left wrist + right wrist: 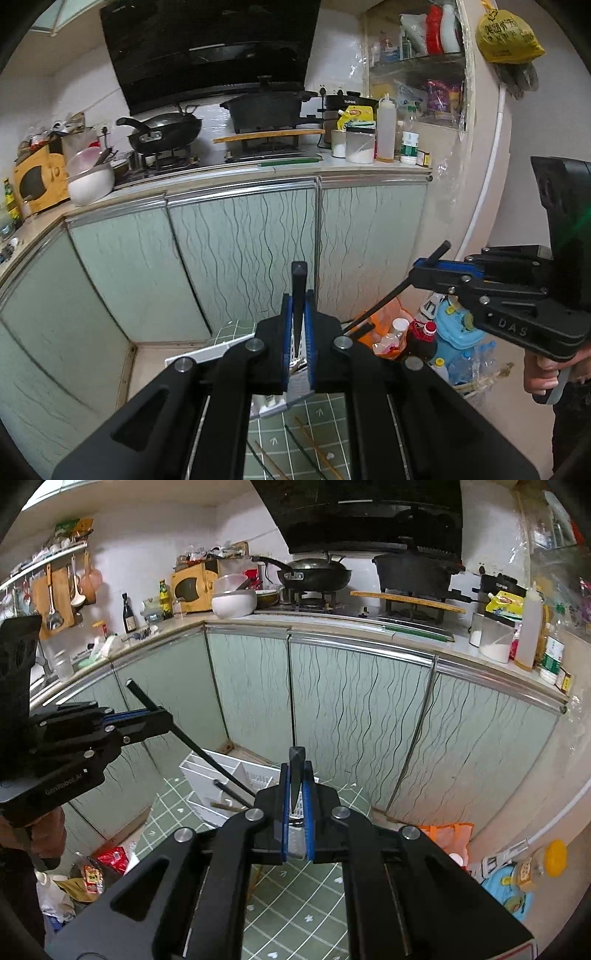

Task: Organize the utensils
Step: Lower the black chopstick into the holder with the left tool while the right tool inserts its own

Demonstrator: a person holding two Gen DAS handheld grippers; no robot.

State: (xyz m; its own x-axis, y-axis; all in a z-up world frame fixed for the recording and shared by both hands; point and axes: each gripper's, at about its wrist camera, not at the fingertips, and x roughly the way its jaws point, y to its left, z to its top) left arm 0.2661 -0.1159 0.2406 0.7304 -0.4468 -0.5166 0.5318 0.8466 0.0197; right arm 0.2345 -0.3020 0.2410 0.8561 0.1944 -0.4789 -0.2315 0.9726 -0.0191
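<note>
I am holding one black chopstick [192, 747] clamped in each gripper [297, 794], long axes tilted steeply, the white utensil holder [207, 779] lying at lower centre, left gripper [159, 716] nearer.

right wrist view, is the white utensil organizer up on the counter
No, the white utensil organizer sits low on the green tiled mat in front of the cabinet doors, below the counter.

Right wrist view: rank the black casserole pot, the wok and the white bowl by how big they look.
1. black casserole pot
2. wok, close behind
3. white bowl
All stand at similar depth on the counter.
</note>
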